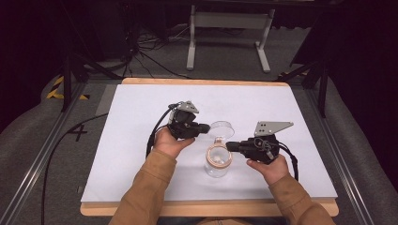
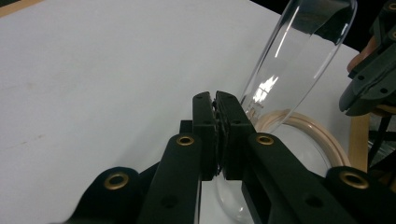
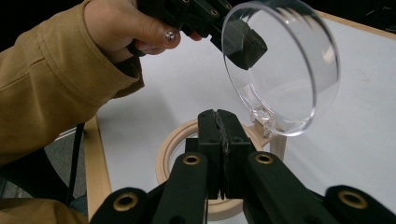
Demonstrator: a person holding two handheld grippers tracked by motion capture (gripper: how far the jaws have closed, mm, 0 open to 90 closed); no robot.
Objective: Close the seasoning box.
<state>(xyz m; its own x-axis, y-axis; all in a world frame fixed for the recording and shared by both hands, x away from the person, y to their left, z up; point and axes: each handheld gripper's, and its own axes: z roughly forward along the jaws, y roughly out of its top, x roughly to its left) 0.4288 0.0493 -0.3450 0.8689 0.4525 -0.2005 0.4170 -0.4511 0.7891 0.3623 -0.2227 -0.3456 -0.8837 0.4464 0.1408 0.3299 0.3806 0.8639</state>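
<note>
Glossy clear lid [image 3: 285, 70] (wooden-looking rim [image 3: 168, 149])

The high view looks forward and down over the table [image 1: 141, 154]. Each gripper view looks along its own jaws, close to the jar [image 2: 299, 135] [image 3: 187, 154], which all share.

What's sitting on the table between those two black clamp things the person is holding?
A clear glass jar with a pale wooden rim, its clear hinged lid swung open. The high view shows it between the left gripper and the right gripper.
</note>
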